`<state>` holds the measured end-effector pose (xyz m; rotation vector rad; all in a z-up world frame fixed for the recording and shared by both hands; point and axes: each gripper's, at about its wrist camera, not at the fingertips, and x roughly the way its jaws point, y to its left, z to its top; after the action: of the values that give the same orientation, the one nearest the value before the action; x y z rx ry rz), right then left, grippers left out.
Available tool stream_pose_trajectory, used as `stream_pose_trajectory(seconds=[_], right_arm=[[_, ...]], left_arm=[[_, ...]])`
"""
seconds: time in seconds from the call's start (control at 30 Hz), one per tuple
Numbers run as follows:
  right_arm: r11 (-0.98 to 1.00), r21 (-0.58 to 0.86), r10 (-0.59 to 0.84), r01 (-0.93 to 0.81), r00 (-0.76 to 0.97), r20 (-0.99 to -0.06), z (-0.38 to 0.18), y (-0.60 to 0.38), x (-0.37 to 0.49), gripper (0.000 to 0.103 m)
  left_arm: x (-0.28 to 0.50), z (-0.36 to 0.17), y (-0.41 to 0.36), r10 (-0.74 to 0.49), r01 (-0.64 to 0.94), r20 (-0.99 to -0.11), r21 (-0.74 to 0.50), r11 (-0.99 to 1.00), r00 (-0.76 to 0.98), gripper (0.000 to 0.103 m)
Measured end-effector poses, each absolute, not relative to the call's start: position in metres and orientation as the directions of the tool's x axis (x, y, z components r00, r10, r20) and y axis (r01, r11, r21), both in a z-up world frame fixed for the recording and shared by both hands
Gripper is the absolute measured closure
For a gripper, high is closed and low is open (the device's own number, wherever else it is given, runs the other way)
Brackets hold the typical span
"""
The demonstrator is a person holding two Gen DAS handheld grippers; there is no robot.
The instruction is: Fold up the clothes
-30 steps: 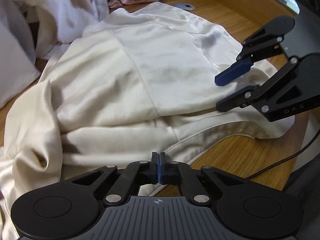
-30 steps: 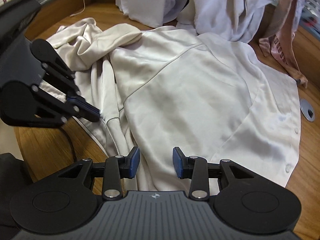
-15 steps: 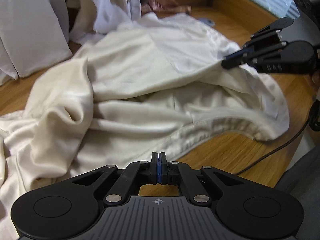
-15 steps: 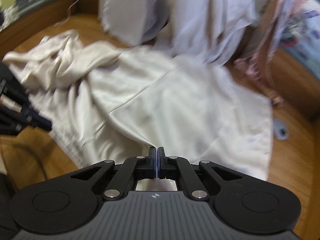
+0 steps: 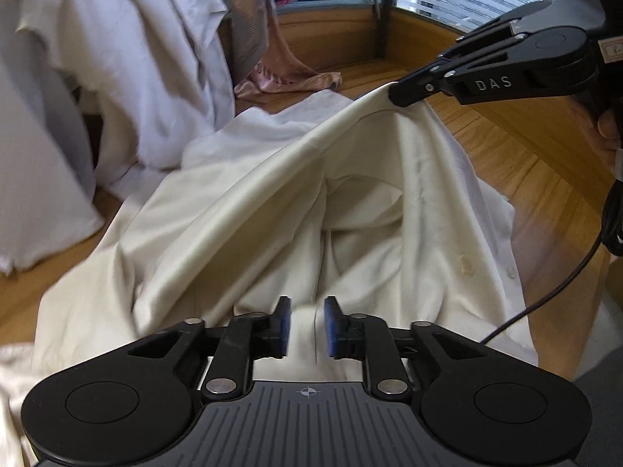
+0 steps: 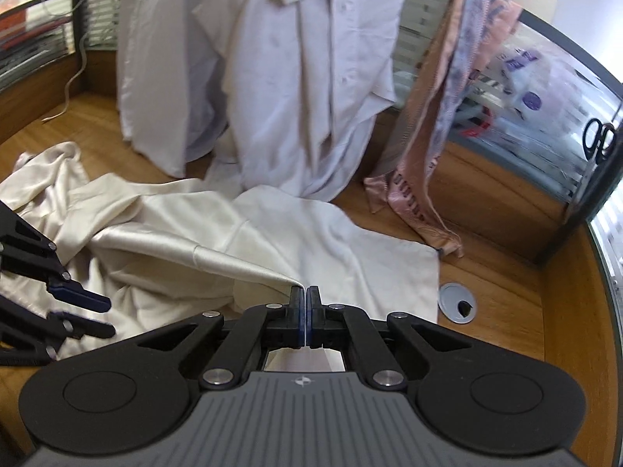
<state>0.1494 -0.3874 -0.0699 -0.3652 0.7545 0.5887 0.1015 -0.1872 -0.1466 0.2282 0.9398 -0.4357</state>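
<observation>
A cream satin shirt [image 5: 272, 210] lies rumpled on the wooden table [image 5: 545, 163]. My right gripper [image 6: 305, 303] is shut on a fold of the cream shirt [image 6: 187, 249] and holds it lifted, so the cloth tents up from the table. In the left wrist view that right gripper [image 5: 397, 93] appears at the upper right with the fabric hanging from its tips. My left gripper [image 5: 305, 325] is open just above the shirt's near part, with cloth showing between its blue pads but not pinched. In the right wrist view the left gripper [image 6: 93, 315] sits open at the left edge.
White shirts [image 6: 296, 78] and a pink patterned garment [image 6: 440, 124] hang at the back, draping onto the table. A grey cable grommet [image 6: 457, 297] sits right of the shirt. A black cable [image 5: 553, 292] trails off the table's right side. A wooden rim and blinds border the table.
My right gripper shut on a fold of the shirt and raised it. My left gripper, shut before, has opened and moved forward over the shirt.
</observation>
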Motion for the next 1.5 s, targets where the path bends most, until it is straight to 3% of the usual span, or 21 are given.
stream_pose_trajectory(seconds=[0.1, 0.4, 0.47, 0.53, 0.57, 0.7, 0.83, 0.97, 1.03, 1.13, 1.27, 1.3, 1.33, 1.37, 1.5], right_arm=[[0.797, -0.087, 0.353, -0.597, 0.578, -0.735, -0.077, -0.388, 0.160, 0.102], [0.816, -0.038, 0.344, -0.577, 0.537, -0.770, -0.103, -0.387, 0.190, 0.102], [0.816, -0.029, 0.343, -0.577, 0.525, -0.779, -0.110, -0.387, 0.195, 0.102], [0.812, -0.010, 0.357, -0.584, 0.510, -0.783, -0.112, -0.387, 0.195, 0.102], [0.808, 0.003, 0.369, -0.589, 0.502, -0.782, -0.110, -0.388, 0.194, 0.102], [0.792, 0.058, 0.419, -0.608, 0.472, -0.776, -0.104, -0.390, 0.189, 0.100], [0.773, 0.112, 0.467, -0.625, 0.440, -0.767, -0.098, -0.392, 0.185, 0.091], [0.734, 0.156, 0.526, -0.661, 0.409, -0.746, -0.088, -0.389, 0.169, 0.089], [0.706, 0.172, 0.559, -0.687, 0.393, -0.730, -0.081, -0.385, 0.156, 0.067], [0.676, 0.158, 0.578, -0.720, 0.385, -0.720, -0.079, -0.375, 0.141, 0.061], [0.655, 0.130, 0.581, -0.744, 0.387, -0.716, -0.080, -0.360, 0.133, 0.062], [0.653, 0.122, 0.578, -0.748, 0.387, -0.718, -0.080, -0.357, 0.132, 0.070], [0.652, 0.113, 0.572, -0.750, 0.387, -0.723, -0.080, -0.354, 0.132, 0.089], [0.650, 0.105, 0.566, -0.752, 0.387, -0.728, -0.079, -0.352, 0.131, 0.098], [0.655, 0.059, 0.550, -0.753, 0.422, -0.721, -0.065, -0.352, 0.126, 0.102]], left_arm=[[0.117, -0.156, -0.197, -0.264, 0.474, -0.824, 0.007, 0.880, 0.501, 0.061], [0.149, -0.184, -0.209, -0.200, 0.437, -0.859, 0.030, 0.899, 0.471, 0.057], [0.154, -0.188, -0.208, -0.185, 0.422, -0.859, 0.039, 0.906, 0.477, 0.062], [0.159, -0.187, -0.203, -0.206, 0.410, -0.863, 0.002, 0.912, 0.462, 0.091], [0.163, -0.186, -0.199, -0.224, 0.401, -0.866, -0.030, 0.916, 0.447, 0.097], [0.170, -0.170, -0.182, -0.284, 0.344, -0.864, -0.139, 0.928, 0.415, 0.099], [0.170, -0.143, -0.167, -0.338, 0.298, -0.852, -0.228, 0.927, 0.400, 0.099], [0.167, -0.118, -0.157, -0.357, 0.276, -0.833, -0.256, 0.926, 0.423, 0.099], [0.169, -0.107, -0.155, -0.362, 0.272, -0.825, -0.264, 0.925, 0.433, 0.100], [0.165, -0.093, -0.154, -0.369, 0.281, -0.818, -0.265, 0.922, 0.441, 0.100], [0.149, -0.077, -0.150, -0.383, 0.290, -0.808, -0.273, 0.917, 0.448, 0.100], [0.144, -0.074, -0.149, -0.382, 0.292, -0.806, -0.270, 0.917, 0.453, 0.100], [0.140, -0.070, -0.148, -0.384, 0.289, -0.803, -0.275, 0.917, 0.455, 0.100], [0.135, -0.068, -0.146, -0.385, 0.287, -0.802, -0.276, 0.917, 0.457, 0.100], [0.116, -0.062, -0.136, -0.377, 0.282, -0.800, -0.269, 0.921, 0.467, 0.100]])
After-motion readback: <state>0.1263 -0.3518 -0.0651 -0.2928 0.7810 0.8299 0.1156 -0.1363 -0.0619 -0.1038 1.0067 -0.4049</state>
